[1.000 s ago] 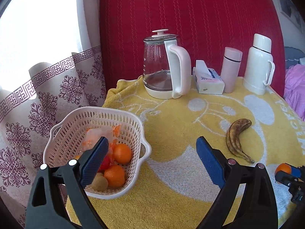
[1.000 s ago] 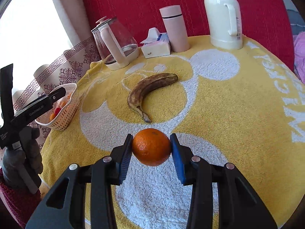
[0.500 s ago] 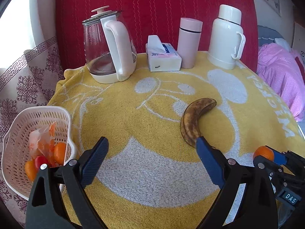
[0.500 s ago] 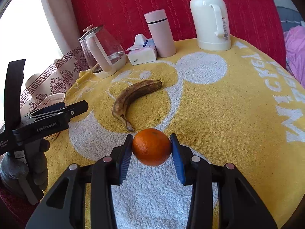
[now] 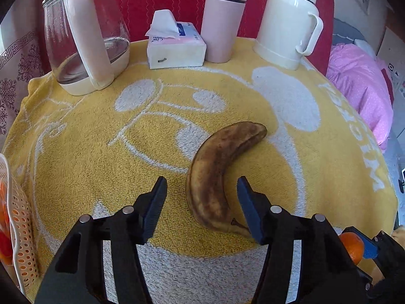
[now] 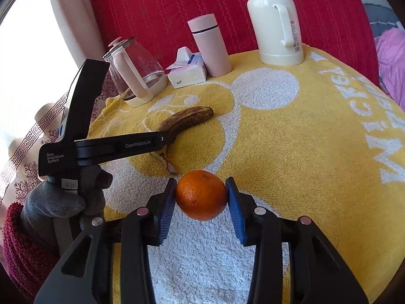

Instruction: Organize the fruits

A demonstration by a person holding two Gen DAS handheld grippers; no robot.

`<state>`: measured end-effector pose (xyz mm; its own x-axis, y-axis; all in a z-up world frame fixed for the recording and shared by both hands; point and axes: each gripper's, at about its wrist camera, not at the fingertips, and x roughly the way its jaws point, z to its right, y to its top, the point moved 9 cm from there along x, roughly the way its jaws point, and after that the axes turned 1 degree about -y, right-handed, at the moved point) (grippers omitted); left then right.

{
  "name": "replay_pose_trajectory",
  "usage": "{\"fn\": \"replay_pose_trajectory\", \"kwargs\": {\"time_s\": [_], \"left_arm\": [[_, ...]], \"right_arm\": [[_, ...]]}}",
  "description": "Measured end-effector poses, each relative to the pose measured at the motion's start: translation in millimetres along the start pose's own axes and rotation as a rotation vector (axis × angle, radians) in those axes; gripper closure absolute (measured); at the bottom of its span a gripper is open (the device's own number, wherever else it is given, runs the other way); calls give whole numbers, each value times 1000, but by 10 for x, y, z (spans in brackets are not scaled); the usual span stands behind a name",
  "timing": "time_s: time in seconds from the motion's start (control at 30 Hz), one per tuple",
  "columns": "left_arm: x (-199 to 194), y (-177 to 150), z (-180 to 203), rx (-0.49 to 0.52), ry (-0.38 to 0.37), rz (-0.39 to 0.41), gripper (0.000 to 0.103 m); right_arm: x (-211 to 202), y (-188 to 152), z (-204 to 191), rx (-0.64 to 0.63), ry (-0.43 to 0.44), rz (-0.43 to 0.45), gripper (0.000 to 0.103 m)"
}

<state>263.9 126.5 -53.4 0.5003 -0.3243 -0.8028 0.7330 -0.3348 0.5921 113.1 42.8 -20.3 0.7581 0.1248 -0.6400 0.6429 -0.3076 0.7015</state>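
Left gripper (image 5: 202, 202): jaws spread wide, blue pads facing each other, nothing between them touched; body low over near part of table, pointing toward far side. Held from below by gloved hand (image 6: 63, 197), grey glove, dark red knit sleeve (image 6: 20, 243) at wrist. Right gripper (image 6: 201, 197): jaws closed in, both pads pressing load, lifted, near right of left gripper.

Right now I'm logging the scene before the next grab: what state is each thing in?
left claw: open, straddling the banana
right claw: shut on the orange
orange: held above the towel
banana: lying on the towel, heavily browned
kettle: lid on, nearly empty
flask: upright, capped
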Motion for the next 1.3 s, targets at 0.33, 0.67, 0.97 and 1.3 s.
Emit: {"fn": "replay_pose_trajectory", "kwargs": {"time_s": [0.33, 0.67, 0.97, 1.3], "left_arm": [[141, 107, 36, -6, 19, -5, 58], [126, 74, 76, -2, 39, 35, 63], [-29, -78, 41, -41, 45, 28, 69], [-319, -446, -129, -81, 76, 17, 69]], "right_arm": [[9, -27, -23, -1, 5, -6, 63], [4, -22, -36, 1, 6, -7, 63], [-2, -14, 20, 24, 7, -4, 63], [-23, -10, 27, 27, 14, 0, 63]]}}
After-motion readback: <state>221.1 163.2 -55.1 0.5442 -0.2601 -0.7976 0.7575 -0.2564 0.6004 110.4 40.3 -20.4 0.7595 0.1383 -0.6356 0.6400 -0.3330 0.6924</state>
